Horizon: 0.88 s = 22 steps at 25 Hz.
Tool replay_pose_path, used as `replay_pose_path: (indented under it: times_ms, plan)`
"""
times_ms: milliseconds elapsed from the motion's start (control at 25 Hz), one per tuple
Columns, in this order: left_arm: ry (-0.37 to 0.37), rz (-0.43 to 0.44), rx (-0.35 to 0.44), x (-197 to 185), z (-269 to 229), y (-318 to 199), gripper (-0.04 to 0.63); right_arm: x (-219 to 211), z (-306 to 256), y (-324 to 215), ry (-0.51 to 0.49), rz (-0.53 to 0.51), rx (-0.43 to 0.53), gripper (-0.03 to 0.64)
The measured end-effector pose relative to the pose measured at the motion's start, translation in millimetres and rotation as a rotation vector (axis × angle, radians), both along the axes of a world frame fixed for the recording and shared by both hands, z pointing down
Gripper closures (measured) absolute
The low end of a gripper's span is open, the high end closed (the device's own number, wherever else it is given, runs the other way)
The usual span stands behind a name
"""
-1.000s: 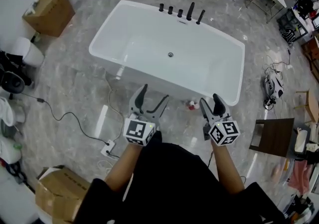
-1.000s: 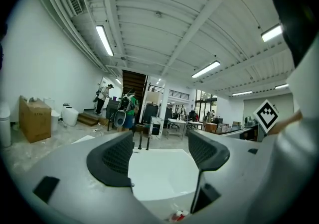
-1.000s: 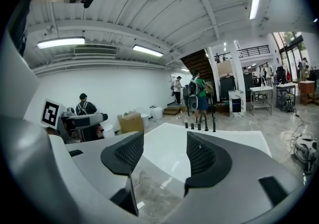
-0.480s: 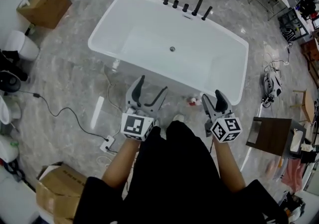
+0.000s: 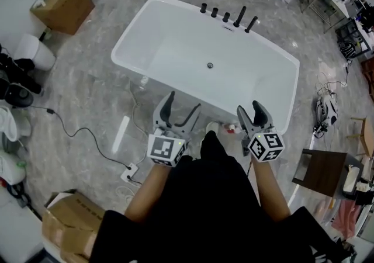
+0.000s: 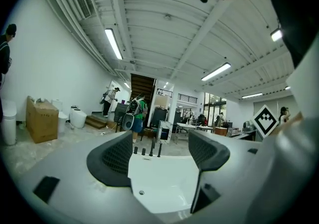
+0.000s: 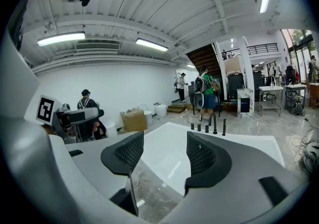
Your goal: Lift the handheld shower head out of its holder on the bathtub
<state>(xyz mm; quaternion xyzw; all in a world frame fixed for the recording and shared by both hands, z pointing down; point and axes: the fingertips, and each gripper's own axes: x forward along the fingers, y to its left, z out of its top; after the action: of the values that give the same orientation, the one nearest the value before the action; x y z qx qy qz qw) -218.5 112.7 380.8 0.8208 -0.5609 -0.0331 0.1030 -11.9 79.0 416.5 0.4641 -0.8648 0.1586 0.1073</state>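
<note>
In the head view the left gripper (image 5: 182, 107) and the right gripper (image 5: 250, 111) hover before the near rim of the bathtub (image 5: 169, 45). The shower head (image 5: 251, 24), apparently the end one of the black fittings (image 5: 226, 16), stands well apart on the far rim. The left gripper view shows its jaws wide with nothing between them, and the right gripper view shows the same, so both seem ready for reaching.
</note>
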Motion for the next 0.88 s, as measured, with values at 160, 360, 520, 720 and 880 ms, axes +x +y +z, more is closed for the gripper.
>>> replay_pose_path:
  times_ms: [160,360,520,720,880]
  plan:
    - [-0.018,-0.010,-0.008,9,1,-32,0.272,16,-3,-44,-0.016,0.010,0.022,0.380]
    - [-0.036,-0.006,-0.034,32,5,-79,0.272,45,2,-93,-0.023,0.025,0.007,0.380]
    - [-0.033,0.018,-0.059,56,8,-117,0.272,66,10,-123,-0.028,0.041,-0.007,0.380]
    - [-0.050,0.043,-0.051,91,4,-156,0.272,100,14,-156,-0.036,0.059,-0.017,0.380]
    - [-0.055,0.039,-0.058,108,7,-177,0.272,120,18,-177,-0.047,0.062,-0.021,0.380]
